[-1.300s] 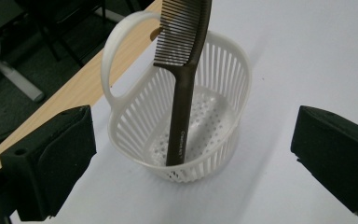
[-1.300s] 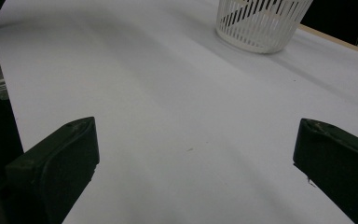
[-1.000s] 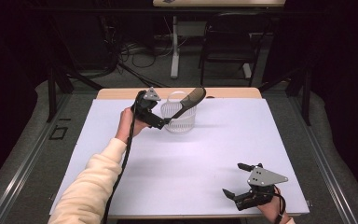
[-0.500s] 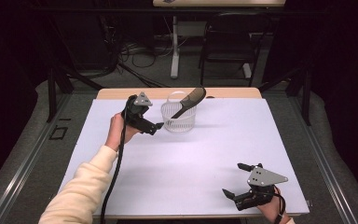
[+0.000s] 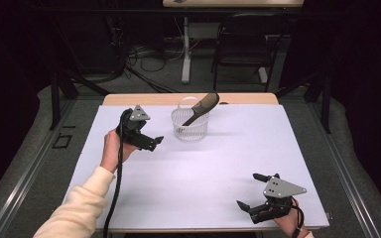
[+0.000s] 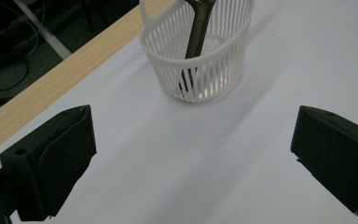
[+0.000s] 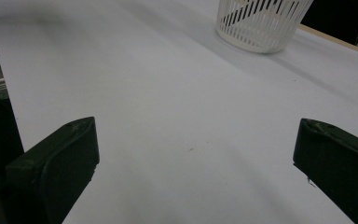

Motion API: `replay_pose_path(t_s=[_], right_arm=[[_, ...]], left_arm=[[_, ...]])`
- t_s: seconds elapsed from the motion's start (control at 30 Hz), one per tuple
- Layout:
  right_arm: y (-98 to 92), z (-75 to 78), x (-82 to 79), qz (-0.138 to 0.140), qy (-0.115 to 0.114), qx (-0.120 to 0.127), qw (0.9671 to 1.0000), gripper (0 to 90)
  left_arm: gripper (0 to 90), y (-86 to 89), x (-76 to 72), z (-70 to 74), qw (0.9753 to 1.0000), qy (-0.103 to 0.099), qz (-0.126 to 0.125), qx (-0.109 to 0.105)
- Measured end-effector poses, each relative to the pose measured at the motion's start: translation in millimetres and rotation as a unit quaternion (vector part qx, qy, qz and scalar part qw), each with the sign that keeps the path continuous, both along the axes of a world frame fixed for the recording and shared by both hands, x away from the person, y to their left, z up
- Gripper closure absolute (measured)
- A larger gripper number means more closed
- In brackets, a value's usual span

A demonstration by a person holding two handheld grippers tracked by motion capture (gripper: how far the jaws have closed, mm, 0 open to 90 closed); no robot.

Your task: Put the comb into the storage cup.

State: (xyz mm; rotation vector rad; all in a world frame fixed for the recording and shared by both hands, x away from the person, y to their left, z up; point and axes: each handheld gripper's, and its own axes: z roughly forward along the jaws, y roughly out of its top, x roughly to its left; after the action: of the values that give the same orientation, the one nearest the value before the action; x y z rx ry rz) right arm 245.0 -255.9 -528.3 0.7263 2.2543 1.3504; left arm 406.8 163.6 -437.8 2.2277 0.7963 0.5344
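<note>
A white slatted basket [image 5: 190, 125] stands at the back middle of the white table, with a dark long-handled brush [image 5: 202, 107] leaning in it, its head sticking out to the upper right. In the left gripper view the basket [image 6: 200, 60] lies ahead and the brush handle [image 6: 197, 32] stands inside it. My left gripper [image 5: 151, 142] is open, held just left of the basket, nothing between its jaws. My right gripper [image 5: 250, 191] rests open near the front right edge, empty. The basket [image 7: 261, 21] shows far off in the right gripper view.
The white sheet [image 5: 203, 168] covers the table; a wooden strip [image 5: 238, 98] shows along the far edge. Beyond the table stand dark chair legs, cables and a white post [image 5: 185, 49]. A cable trails from the left gripper down along the sleeve.
My left gripper has drawn back from the basket, leftward and toward the person, and dropped lower. The brush stays in the basket. The right gripper has not moved.
</note>
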Motion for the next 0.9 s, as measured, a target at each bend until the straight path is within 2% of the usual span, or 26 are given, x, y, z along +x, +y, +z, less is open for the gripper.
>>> replay_pose_path(t_s=[0.43, 0.9], right_arm=[[0.4, -0.3, 0.1, -0.001, 0.001, 0.0, 1.0, 0.0], [0.5, -0.3, 0.2, -0.001, 0.002, 0.001, 1.0, 0.0]], left_arm=[[0.1, 17.9, -22.8, -10.6, 0.9997, 0.01, 0.015, -0.013], [0.1, 28.0, -50.9, -24.5, 0.9996, 0.018, 0.005, -0.022]])
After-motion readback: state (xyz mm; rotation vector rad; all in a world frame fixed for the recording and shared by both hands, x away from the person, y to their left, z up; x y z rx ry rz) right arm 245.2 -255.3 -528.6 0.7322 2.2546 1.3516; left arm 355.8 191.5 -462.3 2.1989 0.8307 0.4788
